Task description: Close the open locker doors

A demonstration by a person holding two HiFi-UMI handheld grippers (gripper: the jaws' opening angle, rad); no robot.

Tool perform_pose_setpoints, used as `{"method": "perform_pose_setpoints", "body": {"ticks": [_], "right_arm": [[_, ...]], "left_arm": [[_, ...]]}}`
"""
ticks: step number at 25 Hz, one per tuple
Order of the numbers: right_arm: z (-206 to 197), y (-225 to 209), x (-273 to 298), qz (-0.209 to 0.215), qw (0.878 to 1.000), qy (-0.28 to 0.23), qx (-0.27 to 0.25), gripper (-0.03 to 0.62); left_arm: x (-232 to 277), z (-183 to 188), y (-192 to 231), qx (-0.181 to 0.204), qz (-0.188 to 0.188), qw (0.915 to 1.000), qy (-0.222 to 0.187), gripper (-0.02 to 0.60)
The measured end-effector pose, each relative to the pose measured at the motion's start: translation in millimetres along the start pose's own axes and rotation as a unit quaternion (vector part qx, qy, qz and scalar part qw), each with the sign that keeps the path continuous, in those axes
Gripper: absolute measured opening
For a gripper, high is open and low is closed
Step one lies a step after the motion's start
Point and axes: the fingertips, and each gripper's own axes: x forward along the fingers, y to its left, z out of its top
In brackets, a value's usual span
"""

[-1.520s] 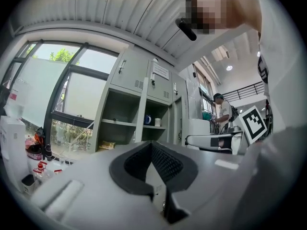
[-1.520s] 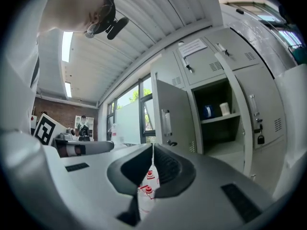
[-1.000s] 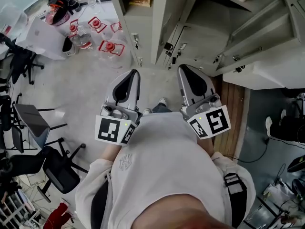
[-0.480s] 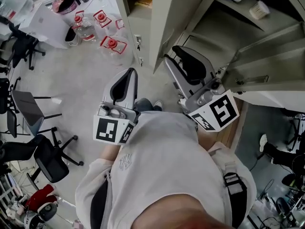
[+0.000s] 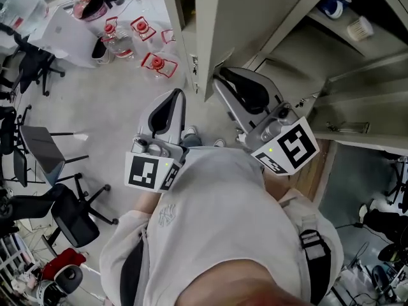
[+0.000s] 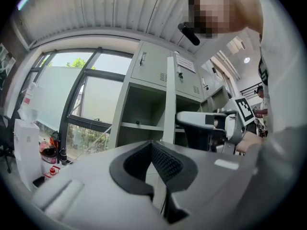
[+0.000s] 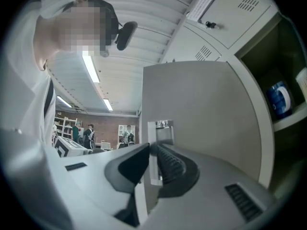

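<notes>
Grey lockers fill the top of the head view. One locker door (image 5: 248, 18) stands swung out toward me. My right gripper (image 5: 222, 81) is at its free edge near the bottom corner. In the right gripper view the door (image 7: 201, 109) fills the middle, and its edge with the latch plate (image 7: 158, 128) runs between the jaws of the right gripper (image 7: 151, 147), which are shut on it. My left gripper (image 5: 177, 96) hangs left of the door, shut on nothing. In its own view the left gripper (image 6: 152, 145) points at the door edge (image 6: 169, 99).
The open compartment holds a blue-and-white container (image 5: 331, 5) and a white cup (image 5: 360, 27). Another open door (image 5: 370, 116) juts out at the right. Water jugs with red caps (image 5: 156, 62) stand on the floor at left, with office chairs (image 5: 38, 152) nearby.
My right gripper has moved up and left to the swung-out door's edge and its jaws now sit around it. I stand closer to the lockers. The left gripper has hardly moved.
</notes>
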Motion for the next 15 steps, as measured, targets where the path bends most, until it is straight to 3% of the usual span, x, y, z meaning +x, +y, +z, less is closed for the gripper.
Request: {"method": "perform_pose_setpoints", "body": {"ticks": [15], "right_arm": [[-12, -51, 117, -0.103, 0.991, 0.035, -0.075, 0.03]], "left_arm": [[17, 26, 101, 0.008, -0.016, 0.9997, -0.018, 0.002]]}}
